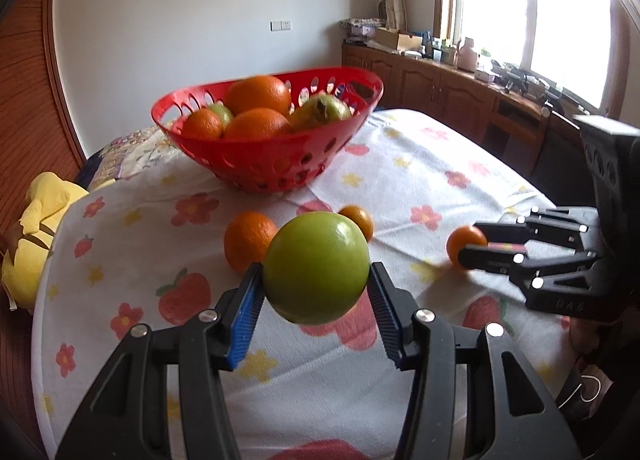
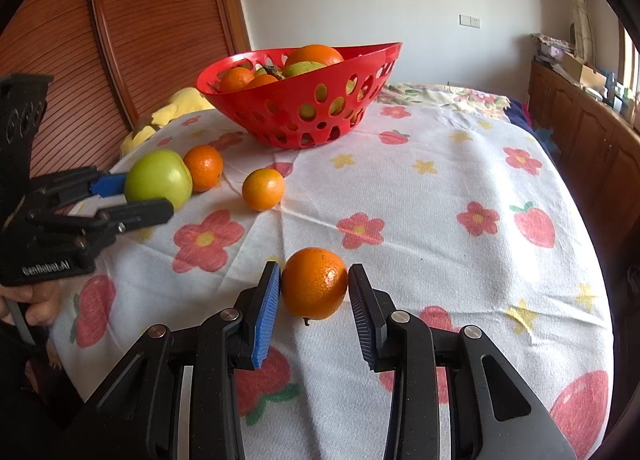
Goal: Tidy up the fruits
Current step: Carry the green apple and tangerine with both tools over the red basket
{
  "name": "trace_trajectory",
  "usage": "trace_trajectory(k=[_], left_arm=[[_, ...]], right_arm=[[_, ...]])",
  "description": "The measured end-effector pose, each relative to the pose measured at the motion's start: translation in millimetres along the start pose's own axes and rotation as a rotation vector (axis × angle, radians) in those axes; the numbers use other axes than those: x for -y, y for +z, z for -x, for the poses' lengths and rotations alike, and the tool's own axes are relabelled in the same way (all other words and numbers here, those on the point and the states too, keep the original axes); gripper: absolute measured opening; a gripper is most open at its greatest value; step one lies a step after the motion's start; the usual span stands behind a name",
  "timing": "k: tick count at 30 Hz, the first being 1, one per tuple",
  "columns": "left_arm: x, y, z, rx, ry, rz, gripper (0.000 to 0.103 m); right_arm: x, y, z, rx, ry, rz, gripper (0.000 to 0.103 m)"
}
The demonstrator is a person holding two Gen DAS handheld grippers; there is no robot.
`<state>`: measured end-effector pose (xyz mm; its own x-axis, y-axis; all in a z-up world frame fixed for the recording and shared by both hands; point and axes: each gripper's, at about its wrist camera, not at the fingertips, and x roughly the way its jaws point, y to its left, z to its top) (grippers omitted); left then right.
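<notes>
the left gripper point(image 1: 316, 284) holds the green apple point(image 1: 316, 268) clamped at its widest girth, lifted clear of the flowered cloth point(image 1: 420, 163) on the bed. the right gripper point(image 2: 314, 292) brackets an orange point(image 2: 314, 283) lying on the cloth, its fingers point(image 2: 266, 312) narrowed to just beside the peel, seemingly not yet pinching. both fruits look firm, round and smooth, likely to roll or slip, so grip across the middle. the red basket point(image 1: 256, 163) sits beyond, already part-filled.

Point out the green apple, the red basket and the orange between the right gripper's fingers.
green apple point(image 1: 316, 268), left wrist view, middle of its skin.
red basket point(image 2: 280, 99), right wrist view, front wall.
orange point(image 2: 314, 284), right wrist view, centre.
</notes>
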<state>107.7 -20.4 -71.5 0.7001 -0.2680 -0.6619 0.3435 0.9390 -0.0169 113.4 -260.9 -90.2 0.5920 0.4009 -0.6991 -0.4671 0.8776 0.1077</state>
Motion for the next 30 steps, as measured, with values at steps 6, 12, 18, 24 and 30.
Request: trace_trajectory(k=[6,12,18,24,30], left_arm=[[-2,15,11,0.043,0.008,-0.003,0.051],[-6,29,16,0.077,0.019,-0.003,0.051],[-11,45,22,0.117,0.037,-0.012,0.051],[-23,59,30,0.145,0.061,-0.014,0.051],[-34,73,36,0.170,0.078,-0.012,0.051]], right_arm=[[-1,0,0,0.001,-0.002,0.004,0.035],[-1,0,-1,0.002,-0.004,0.007,0.035],[-1,1,1,0.003,-0.008,0.011,0.035],[0,4,2,0.000,0.007,0.008,0.035],[-4,16,8,0.022,0.009,0.032,0.035]])
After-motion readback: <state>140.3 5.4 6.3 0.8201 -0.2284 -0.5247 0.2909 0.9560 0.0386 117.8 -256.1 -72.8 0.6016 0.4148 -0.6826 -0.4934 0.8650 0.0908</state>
